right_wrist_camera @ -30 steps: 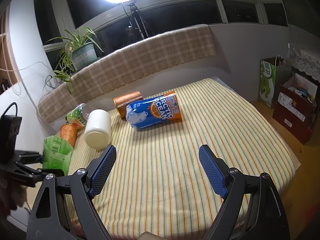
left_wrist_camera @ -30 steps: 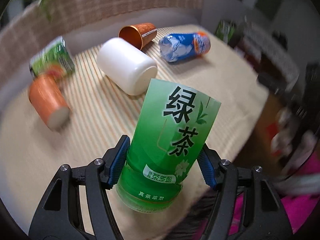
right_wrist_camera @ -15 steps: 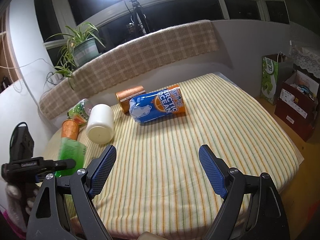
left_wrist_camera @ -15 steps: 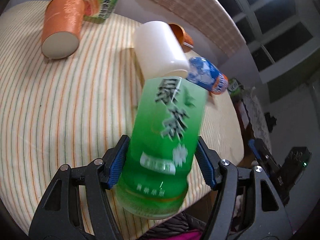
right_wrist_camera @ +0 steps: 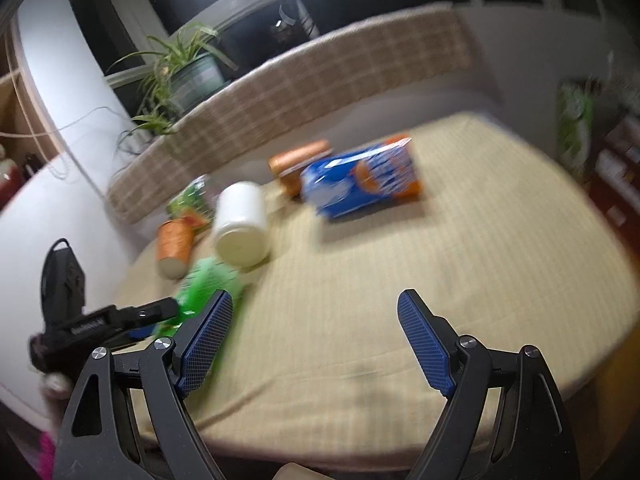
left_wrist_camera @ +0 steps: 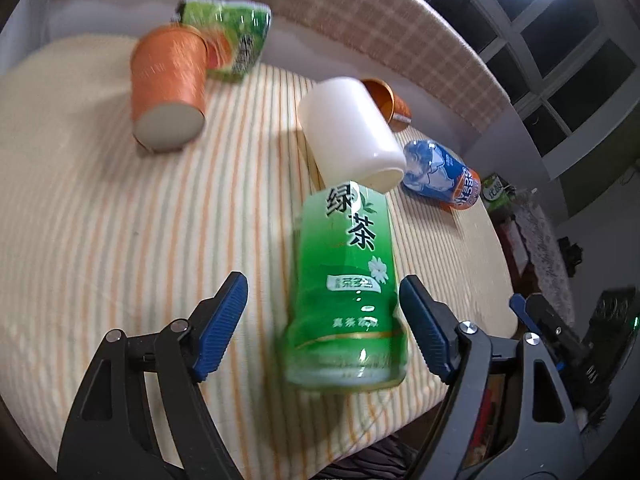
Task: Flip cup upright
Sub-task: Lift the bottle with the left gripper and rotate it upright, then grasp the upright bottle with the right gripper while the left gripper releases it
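Note:
A green tea cup [left_wrist_camera: 346, 292] with Chinese lettering stands between the open jaws of my left gripper [left_wrist_camera: 324, 320], near the table's front edge; the pads are apart from it on both sides. It also shows, blurred, in the right wrist view [right_wrist_camera: 204, 288]. My right gripper [right_wrist_camera: 314, 338] is open and empty above the striped tablecloth [right_wrist_camera: 400, 280].
Lying on the cloth are a white cup [left_wrist_camera: 352, 136], an orange cup [left_wrist_camera: 168, 88], a green packet cup [left_wrist_camera: 236, 40], a copper cup [left_wrist_camera: 390, 98] and a blue cup [left_wrist_camera: 440, 176]. A checked bench back [right_wrist_camera: 320, 80] runs behind the table.
My left gripper has opened and let go of the green cup, which now stands on the table. The right gripper's view has shifted and blurred.

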### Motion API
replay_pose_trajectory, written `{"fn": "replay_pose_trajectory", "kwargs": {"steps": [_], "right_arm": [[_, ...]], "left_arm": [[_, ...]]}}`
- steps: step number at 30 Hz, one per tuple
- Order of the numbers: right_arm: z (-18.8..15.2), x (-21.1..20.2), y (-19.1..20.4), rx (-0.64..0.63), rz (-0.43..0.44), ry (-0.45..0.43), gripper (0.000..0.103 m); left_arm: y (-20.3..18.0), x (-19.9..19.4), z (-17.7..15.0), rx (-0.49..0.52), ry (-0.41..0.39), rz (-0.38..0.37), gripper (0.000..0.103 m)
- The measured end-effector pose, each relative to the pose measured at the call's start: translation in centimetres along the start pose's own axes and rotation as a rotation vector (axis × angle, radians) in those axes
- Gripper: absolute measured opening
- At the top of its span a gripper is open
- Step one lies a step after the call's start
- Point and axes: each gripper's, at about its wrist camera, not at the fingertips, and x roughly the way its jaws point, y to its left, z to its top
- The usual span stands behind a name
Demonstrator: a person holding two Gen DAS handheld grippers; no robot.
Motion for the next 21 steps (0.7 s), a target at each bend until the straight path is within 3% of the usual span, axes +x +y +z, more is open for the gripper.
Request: {"fn": "replay_pose_trajectory", "kwargs": {"steps": [6, 12, 21], "right_arm": [[0.6, 3.9, 1.5, 0.115, 0.162, 0.169, 0.085], [1.0, 8.5, 3.6, 0.187, 0.243, 0.311, 0.085], [0.9, 13.5, 4.3, 0.287, 0.29, 0.45, 0.083]], "left_arm": [[0.8, -4.5, -1.4, 0.033, -0.129, 0.098, 0.081], [1.7, -7.7, -3.7, 0.058, -0.176, 0.195, 0.081], [1.6, -8.8, -5.2, 0.055, -0.188, 0.174, 0.081]]}}
